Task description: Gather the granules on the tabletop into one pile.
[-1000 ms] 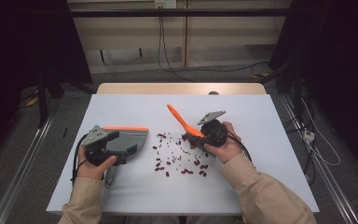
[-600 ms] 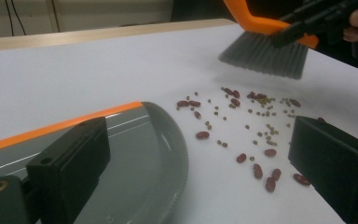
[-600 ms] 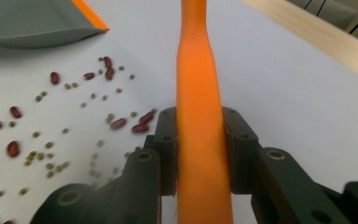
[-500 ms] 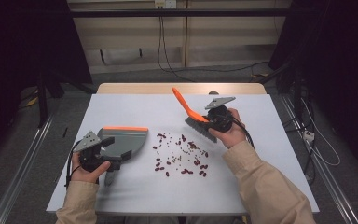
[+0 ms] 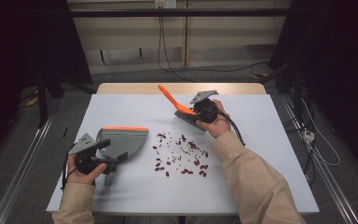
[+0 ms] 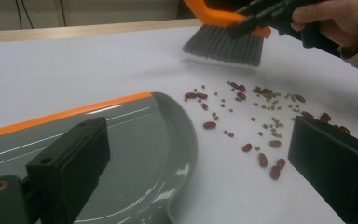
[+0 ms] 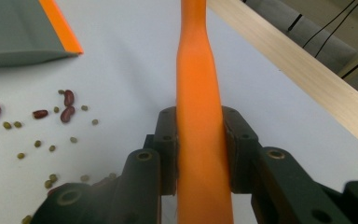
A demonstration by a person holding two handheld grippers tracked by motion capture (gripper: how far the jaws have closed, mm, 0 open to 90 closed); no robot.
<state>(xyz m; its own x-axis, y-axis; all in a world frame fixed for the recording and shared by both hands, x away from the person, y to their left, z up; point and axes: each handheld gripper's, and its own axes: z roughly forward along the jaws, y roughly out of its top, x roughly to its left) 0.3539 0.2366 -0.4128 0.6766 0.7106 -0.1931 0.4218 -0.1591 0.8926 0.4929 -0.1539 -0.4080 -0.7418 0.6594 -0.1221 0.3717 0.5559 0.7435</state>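
A person sweeps scattered beans [image 5: 182,156] toward a grey dustpan [image 5: 121,140] on a white counter [image 5: 261,154]. The right claw [image 7: 199,140] is clamped on the orange handle of a hand brush [image 5: 179,108], whose bristles hang just above the counter on the beans' far side from the dustpan. The left claw [image 5: 107,161] stands at the dustpan's rear, its jaws spread wide in the left gripper view, one over the pan and one beside it; whether it grips the pan cannot be told. The beans lie between brush and dustpan, the nearest just off the pan's rounded edge. The stroke would likely go best with bristles set down behind the farthest beans, drawn low and slowly toward the pan, while the pan's lip stays flat on the counter.
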